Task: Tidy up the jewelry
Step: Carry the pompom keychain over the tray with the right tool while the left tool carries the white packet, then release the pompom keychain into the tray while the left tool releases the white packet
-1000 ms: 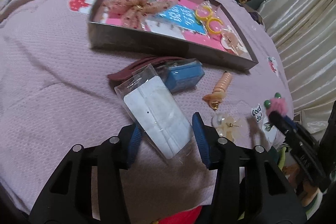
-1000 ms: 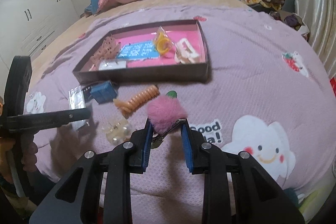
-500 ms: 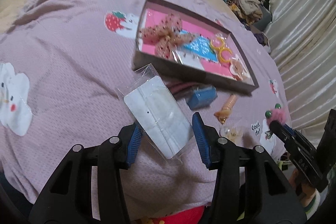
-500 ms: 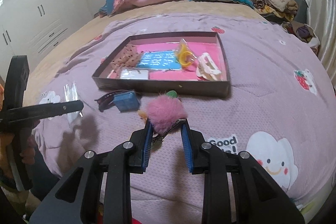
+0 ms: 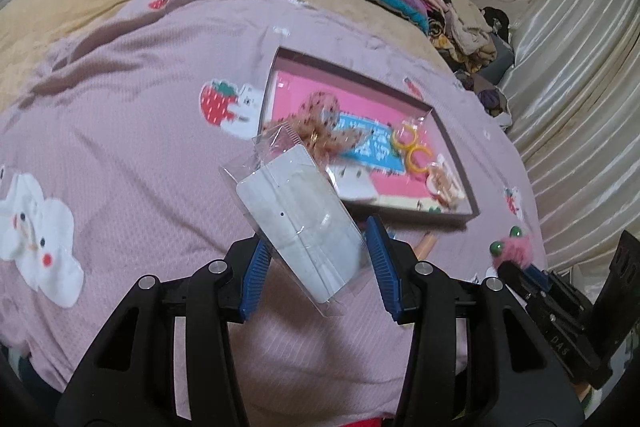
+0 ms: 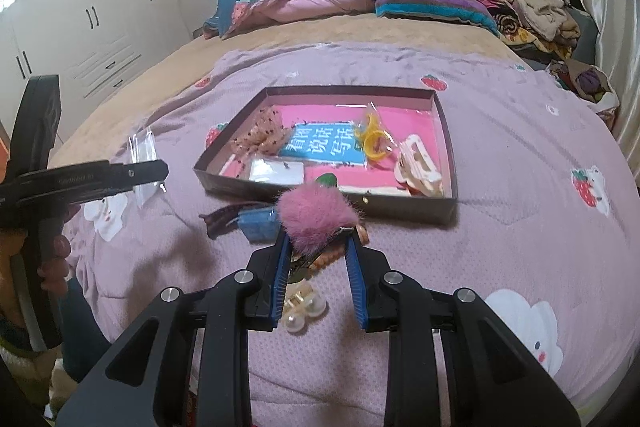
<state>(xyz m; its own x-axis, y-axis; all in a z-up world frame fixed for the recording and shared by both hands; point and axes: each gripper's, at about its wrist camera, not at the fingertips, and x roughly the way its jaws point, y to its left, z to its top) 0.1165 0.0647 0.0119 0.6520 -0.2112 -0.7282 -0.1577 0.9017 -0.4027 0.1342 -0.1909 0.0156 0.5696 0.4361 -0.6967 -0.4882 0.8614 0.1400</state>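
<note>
My left gripper [image 5: 318, 247] is shut on a clear plastic packet with a white card [image 5: 296, 223], held in the air over the lilac bedspread. My right gripper [image 6: 318, 251] is shut on a pink fluffy hair clip [image 6: 316, 215], raised in front of the shallow box tray [image 6: 448, 147]. The tray [image 5: 352, 71] holds a dotted bow [image 6: 262, 135], a blue card [image 6: 324, 145], yellow rings [image 6: 374, 139], a cream hair claw [image 6: 418, 167] and a white card [image 6: 276, 171]. In the right wrist view the left gripper [image 6: 160, 171] shows side on at the left.
On the bedspread before the tray lie a blue packet [image 6: 258, 223], a dark red hair band [image 6: 224, 217], a pearl clip [image 6: 300, 311] and an orange spiral tie [image 6: 332, 259], partly hidden. Folded quilts [image 6: 300, 3] and piled clothes [image 6: 532, 11] lie at the far end.
Both grippers have risen off the bedspread with their loads still held. The tray and loose items now look smaller and farther below, and more of the bed shows.
</note>
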